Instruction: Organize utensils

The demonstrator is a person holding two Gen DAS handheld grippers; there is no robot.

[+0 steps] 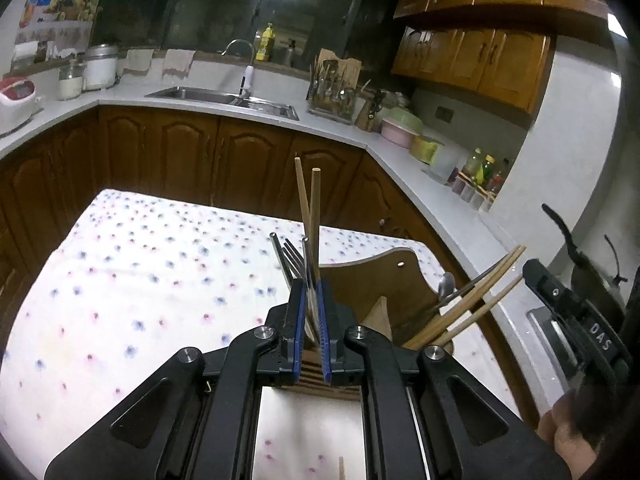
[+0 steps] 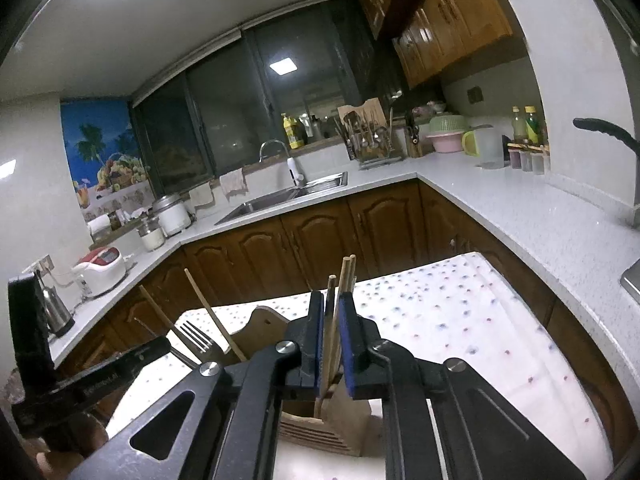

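left gripper (image 1: 313,300): jaws pinched on a mixed bunch, two wooden chopsticks (image 1: 310,216) plus fork (image 1: 294,258) and metal handles, sticking up past the tips
right gripper (image 2: 331,320): jaws nearly together around wooden chopstick bundle (image 2: 340,300); actual squeeze, cannot tell
wooden holder (image 1: 384,280): directly under and just ahead of both grippers, on table
holder right side: chopsticks (image 1: 472,300) and spoon (image 1: 446,284) lean away toward right gripper
floral tablecloth (image 1: 140,264): spreads ahead-left of left gripper
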